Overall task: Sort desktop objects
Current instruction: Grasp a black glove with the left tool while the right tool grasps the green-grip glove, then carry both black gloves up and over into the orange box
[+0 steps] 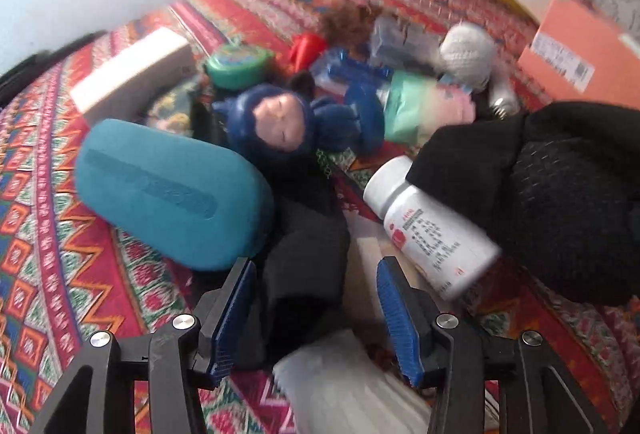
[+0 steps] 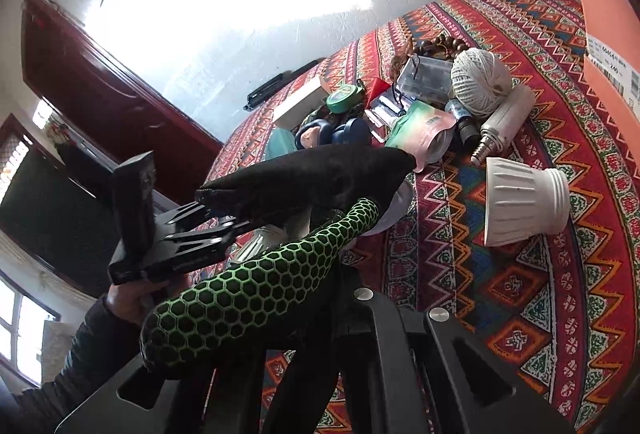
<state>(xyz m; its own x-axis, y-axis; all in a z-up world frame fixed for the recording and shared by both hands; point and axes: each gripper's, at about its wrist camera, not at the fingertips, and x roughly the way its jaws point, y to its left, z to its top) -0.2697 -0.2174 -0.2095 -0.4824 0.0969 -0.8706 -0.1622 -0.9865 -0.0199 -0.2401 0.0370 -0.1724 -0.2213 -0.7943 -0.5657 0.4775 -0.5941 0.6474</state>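
Observation:
My left gripper [image 1: 316,310] is open, its blue pads [image 1: 396,310] either side of a dark cloth [image 1: 304,258] on the patterned tablecloth [image 1: 60,254]. A teal case [image 1: 168,194] lies to its left and a white pill bottle [image 1: 432,226] to its right, partly under a black glove [image 1: 560,202]. The right gripper's fingertips are hidden; a black and green honeycomb glove [image 2: 264,282] lies across its fingers. The left gripper's body [image 2: 176,246] shows in the right wrist view.
A pile sits behind: a blue doll [image 1: 280,122], green round tin [image 1: 236,66], pastel pouch [image 2: 420,130], twine ball [image 2: 480,82], light bulb [image 2: 504,126], clear box [image 2: 424,78]. A white ribbed pot [image 2: 524,202] lies on its side. An orange box [image 1: 576,46] stands at the right.

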